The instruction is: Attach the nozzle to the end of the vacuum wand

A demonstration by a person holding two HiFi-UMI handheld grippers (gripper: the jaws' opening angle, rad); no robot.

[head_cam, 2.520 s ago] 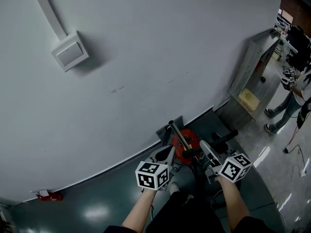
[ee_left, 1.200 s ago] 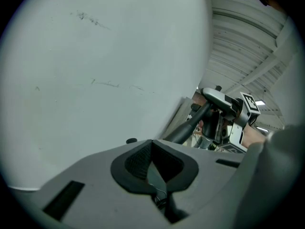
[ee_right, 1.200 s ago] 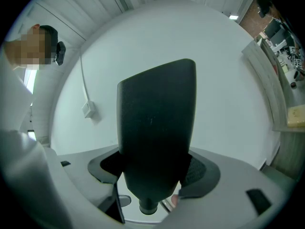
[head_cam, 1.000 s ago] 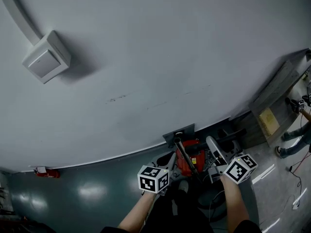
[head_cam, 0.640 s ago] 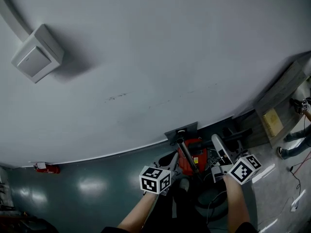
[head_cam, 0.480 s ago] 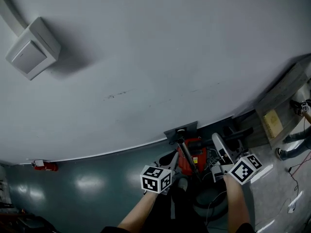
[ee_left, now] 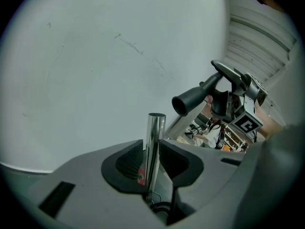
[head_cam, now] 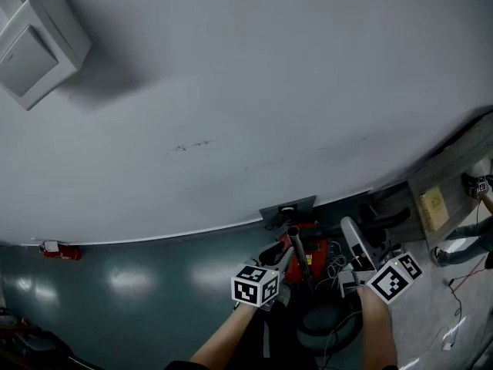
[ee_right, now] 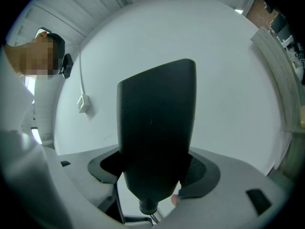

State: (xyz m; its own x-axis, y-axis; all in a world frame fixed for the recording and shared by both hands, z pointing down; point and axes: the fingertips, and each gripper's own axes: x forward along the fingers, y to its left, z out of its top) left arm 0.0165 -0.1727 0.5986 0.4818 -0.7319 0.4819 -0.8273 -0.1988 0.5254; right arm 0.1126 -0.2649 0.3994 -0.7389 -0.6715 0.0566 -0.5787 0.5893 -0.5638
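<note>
While the right gripper [ee_right: 153, 170] is clamped tight on the black nozzle [ee_right: 157, 128], the left gripper [ee_left: 152, 159] has just been opening its jaws. The shiny wand [ee_left: 156, 128] stands loosely between them, with a gap showing on one side. Nothing is joined yet: the nozzle's round mouth hangs near the wand's open top end but clearly apart from it. By my judgement, what remains is lining the mouth up and pushing it over the tube.

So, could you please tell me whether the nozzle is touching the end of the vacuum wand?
Apart. The left gripper view shows a strip of wall between the nozzle mouth and the top of the vacuum wand.
</note>
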